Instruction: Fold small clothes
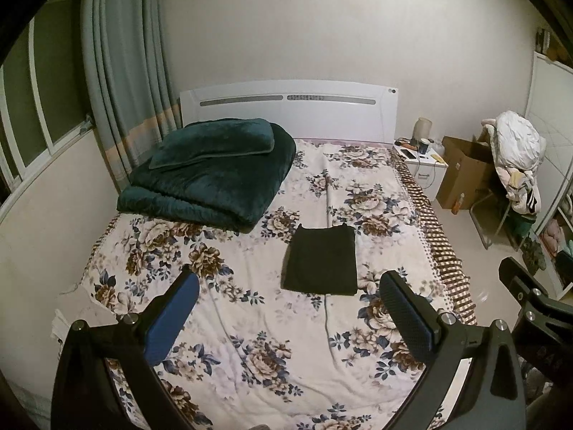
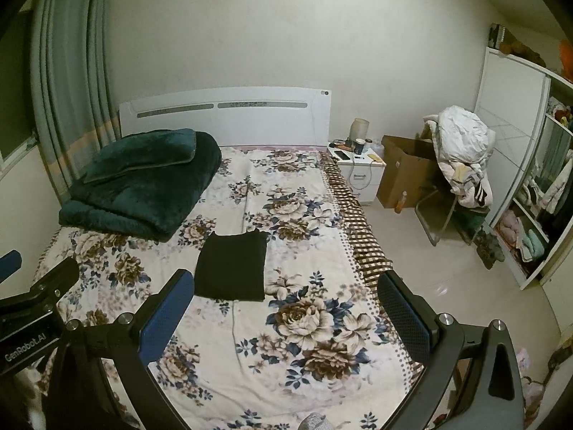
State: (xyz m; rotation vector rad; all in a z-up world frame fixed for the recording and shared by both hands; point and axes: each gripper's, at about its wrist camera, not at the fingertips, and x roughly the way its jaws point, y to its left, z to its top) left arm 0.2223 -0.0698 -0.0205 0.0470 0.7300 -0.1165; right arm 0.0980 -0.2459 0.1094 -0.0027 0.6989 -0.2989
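Left wrist view: my left claw (image 1: 290,286) is spread wide and empty above the bed (image 1: 250,340), with the folded black garment (image 1: 320,259) lying flat beyond its fingertips. Right wrist view: my right claw (image 2: 283,285) is likewise released, empty, and the garment (image 2: 232,263) lies just beyond its left finger (image 2: 168,308).

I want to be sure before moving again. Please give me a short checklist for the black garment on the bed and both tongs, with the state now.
1. Black garment lies flat as a tidy rectangle on the floral bedsheet: ok.
2. Left tongs open, holding nothing: ok.
3. Right tongs open, holding nothing: ok.
4. Both tongs clear of the garment: ok.
5. Green blanket apart from the garment: ok.
6. Folding finished, or another fold needed: cannot tell.
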